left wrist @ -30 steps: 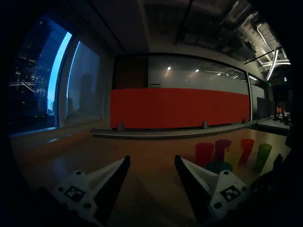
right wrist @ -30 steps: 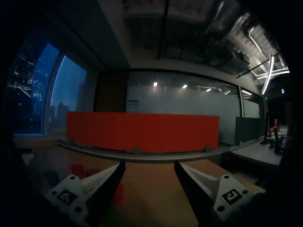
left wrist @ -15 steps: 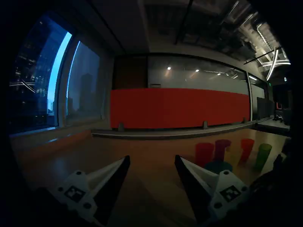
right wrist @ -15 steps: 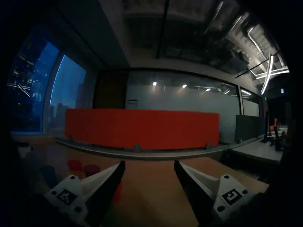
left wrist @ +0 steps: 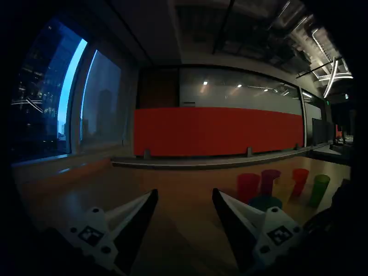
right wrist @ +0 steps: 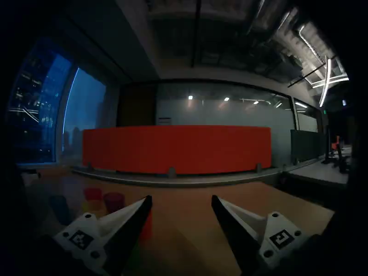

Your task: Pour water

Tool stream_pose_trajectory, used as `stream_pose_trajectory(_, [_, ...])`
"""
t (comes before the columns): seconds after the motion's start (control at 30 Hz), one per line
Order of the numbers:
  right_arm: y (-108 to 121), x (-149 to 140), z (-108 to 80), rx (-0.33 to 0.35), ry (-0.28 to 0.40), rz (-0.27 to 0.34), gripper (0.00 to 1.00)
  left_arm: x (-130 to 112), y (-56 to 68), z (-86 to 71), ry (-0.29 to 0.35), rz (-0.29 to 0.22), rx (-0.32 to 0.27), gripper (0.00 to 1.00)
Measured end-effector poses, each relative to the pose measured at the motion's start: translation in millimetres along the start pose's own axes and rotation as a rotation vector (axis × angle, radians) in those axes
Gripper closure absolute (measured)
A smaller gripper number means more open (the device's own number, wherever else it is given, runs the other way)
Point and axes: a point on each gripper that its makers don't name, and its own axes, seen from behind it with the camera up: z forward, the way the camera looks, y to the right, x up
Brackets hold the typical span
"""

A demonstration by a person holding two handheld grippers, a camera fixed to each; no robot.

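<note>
The left gripper (left wrist: pixel 184 193) is hovering low over the wooden bench (left wrist: pixel 115 184), its two fingers spread wide and pinching nothing. In the left gripper view the cups are standing upright in a loose cluster on the bench, ahead and to the right, well apart from the fingertips. A red cup (left wrist: pixel 248 186) is standing just beside a maroon cup (left wrist: pixel 269 179), and a low teal cup (left wrist: pixel 264 202) is sitting in front of them, partly hidden by the right-hand finger. An orange cup (left wrist: pixel 300 180) and a green cup (left wrist: pixel 319 188) are standing farther right. Whether any is holding water cannot be told in the dim light. The right gripper (right wrist: pixel 181 200) is hanging over the bench too, fingers spread and empty. In the right gripper view the cluster is lying to the left: the red cup (right wrist: pixel 93 194) and maroon cup (right wrist: pixel 114 201) are showing beyond the left-hand finger, and the orange cup (right wrist: pixel 146 225) is peeking out from behind it. A red partition (left wrist: pixel 216 131) is running along the bench's far edge, and a dark window (left wrist: pixel 46 106) is taking up the left wall
</note>
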Motion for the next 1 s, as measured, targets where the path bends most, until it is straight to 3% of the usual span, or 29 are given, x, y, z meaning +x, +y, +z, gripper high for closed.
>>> stream_pose_trajectory(1.0, [16,-27,1.9,-0.029,-0.041,0.012,0.00,1,-0.4,0.4,0.000,0.000,0.000,0.13])
